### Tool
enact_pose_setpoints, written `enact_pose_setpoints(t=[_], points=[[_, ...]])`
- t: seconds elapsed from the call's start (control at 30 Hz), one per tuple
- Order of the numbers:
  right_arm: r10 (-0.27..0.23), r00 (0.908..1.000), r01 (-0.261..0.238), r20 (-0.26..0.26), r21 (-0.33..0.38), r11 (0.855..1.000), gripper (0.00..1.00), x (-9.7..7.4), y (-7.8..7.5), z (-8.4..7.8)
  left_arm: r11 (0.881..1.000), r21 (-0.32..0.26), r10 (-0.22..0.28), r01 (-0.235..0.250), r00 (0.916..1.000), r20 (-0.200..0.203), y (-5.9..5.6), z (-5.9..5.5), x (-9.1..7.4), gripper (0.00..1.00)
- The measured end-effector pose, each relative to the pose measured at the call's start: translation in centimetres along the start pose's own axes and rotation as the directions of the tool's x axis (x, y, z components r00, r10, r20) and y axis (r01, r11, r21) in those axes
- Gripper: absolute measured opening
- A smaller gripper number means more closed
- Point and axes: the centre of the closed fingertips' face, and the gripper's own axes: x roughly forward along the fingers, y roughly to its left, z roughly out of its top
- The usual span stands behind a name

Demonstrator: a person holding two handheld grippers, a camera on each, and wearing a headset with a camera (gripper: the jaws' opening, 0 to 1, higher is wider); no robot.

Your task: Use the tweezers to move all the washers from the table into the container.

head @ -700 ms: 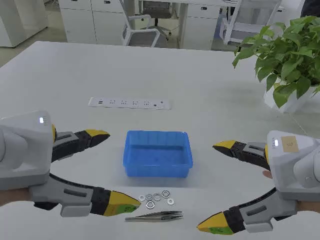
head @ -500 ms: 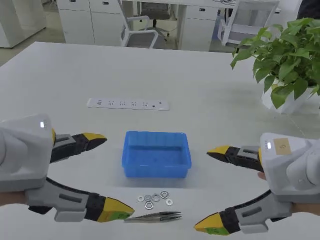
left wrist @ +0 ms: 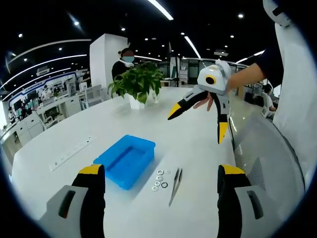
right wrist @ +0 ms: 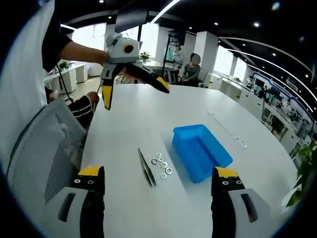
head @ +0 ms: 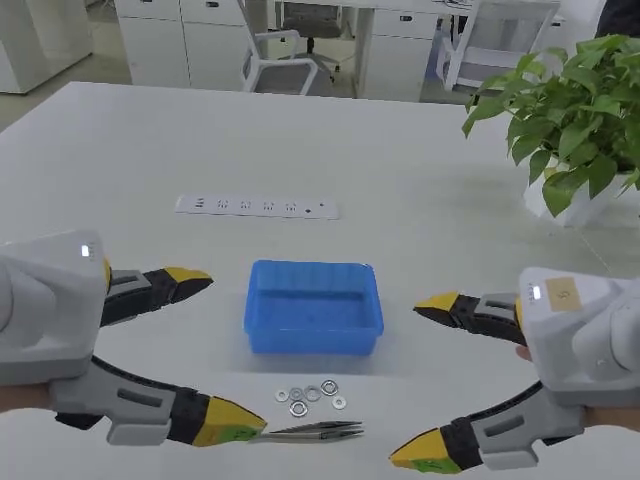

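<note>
Surface: broad white matte table (head: pixel 400 180), open-plan office with white cabinets (head: pixel 170 40) and a swivel chair (head: pixel 283 62) behind.
- Rectangular blue plastic container (head: pixel 312 340), mid-table, nothing inside.
- Small silver metal washers (head: pixel 312 394), clustered on the table just in front of the container.
- Slim steel tweezers (head: pixel 305 431), lying flat just beside the washers, on the near side.
- White power strip (head: pixel 257 207), beyond the container.
- Leafy green potted plant (head: pixel 570 110), far right.
- Left gripper (head: pixel 230 352), jaws spread wide, holding nothing.
- Right gripper (head: pixel 408 380), jaws likewise wide apart and empty.
</note>
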Motion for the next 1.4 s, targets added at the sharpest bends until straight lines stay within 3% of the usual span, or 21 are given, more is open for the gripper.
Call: enact_pose_setpoints(t=[0.67, 1.4], points=[[0.008, 0.9999, -0.007, -0.013, 0.002, 1.000, 0.89, 0.3, 0.2, -0.3, 1.000, 0.003, 0.001, -0.001, 0.9998, -0.019, 0.0, -0.6, 0.0, 1.00], [0.025, 0.9992, -0.023, -0.030, 0.062, 0.998, 0.77, 0.3, 0.4, -1.1, 1.000, -0.010, -0.020, 0.020, 0.9993, -0.032, -0.3, -1.2, 0.5, 1.00]])
